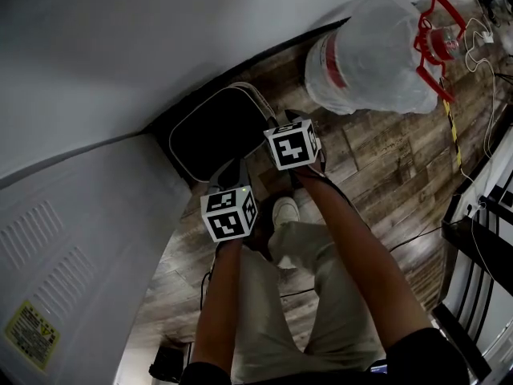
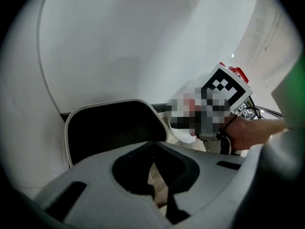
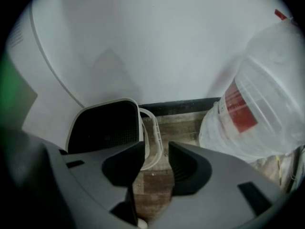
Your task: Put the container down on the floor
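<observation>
On the right gripper view, my right gripper (image 3: 156,151) is spread, with only bare wooden floor (image 3: 151,187) showing between its jaws. The container (image 3: 105,128), black mesh with a white rim, stands on that floor against the foot of the wall (image 3: 157,46). It lies just beyond the jaws and a little left of them, with its white loop handle (image 3: 154,136) facing the gap. Off to the container's right I see a plastic-wrapped water jug (image 3: 252,109) with a red label.

On the left gripper view, my left gripper (image 2: 153,146) has its jaws pressed together at the tips, pinching nothing. The container sits just ahead and to the left.

From the head view, the container rests in the corner between the wall and a white vented appliance (image 1: 72,239). Both grippers hang just on its near side, and the jug is well apart to its right.
</observation>
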Available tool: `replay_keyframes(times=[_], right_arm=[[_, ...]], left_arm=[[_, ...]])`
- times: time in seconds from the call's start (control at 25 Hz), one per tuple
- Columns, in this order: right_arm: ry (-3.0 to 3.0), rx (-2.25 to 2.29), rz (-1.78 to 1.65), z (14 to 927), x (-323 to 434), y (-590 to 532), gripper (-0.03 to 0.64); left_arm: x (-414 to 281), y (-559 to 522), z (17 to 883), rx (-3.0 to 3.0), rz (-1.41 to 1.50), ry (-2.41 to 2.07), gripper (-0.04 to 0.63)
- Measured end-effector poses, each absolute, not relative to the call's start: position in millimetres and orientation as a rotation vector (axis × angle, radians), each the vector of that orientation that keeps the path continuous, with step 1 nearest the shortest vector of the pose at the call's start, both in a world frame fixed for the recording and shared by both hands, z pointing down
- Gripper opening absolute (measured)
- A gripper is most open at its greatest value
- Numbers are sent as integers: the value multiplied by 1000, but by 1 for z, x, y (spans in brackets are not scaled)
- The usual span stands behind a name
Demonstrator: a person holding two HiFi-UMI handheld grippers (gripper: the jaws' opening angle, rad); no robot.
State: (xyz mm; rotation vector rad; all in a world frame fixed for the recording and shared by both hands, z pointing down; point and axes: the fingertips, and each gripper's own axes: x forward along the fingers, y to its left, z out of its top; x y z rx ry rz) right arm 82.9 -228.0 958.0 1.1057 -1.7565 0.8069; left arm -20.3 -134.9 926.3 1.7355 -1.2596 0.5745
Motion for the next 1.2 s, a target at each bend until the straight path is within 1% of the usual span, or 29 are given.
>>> replay_keyframes(times=[0.2,0.44,0.56,0.8,1.2], right_arm=[[-1761,1114,812,951,86,-225,138],[-1757,1109,839,927,87,-200,135],[-1750,1123,856,909,92,-191,113],[-1750,1162,865,853,99,-180,57],[-1792,1174,878,748,89,-167,35]], left_arm=[[-17,-130,920,1740,586,-1254,17],[-19,-123,892,1743,589,-1252,17],[-15,-119,875,1746,597,-1242,17],[-12,-114,823,1759,628,-1223,17],[-16,-124,718,1777,617,-1248,17]])
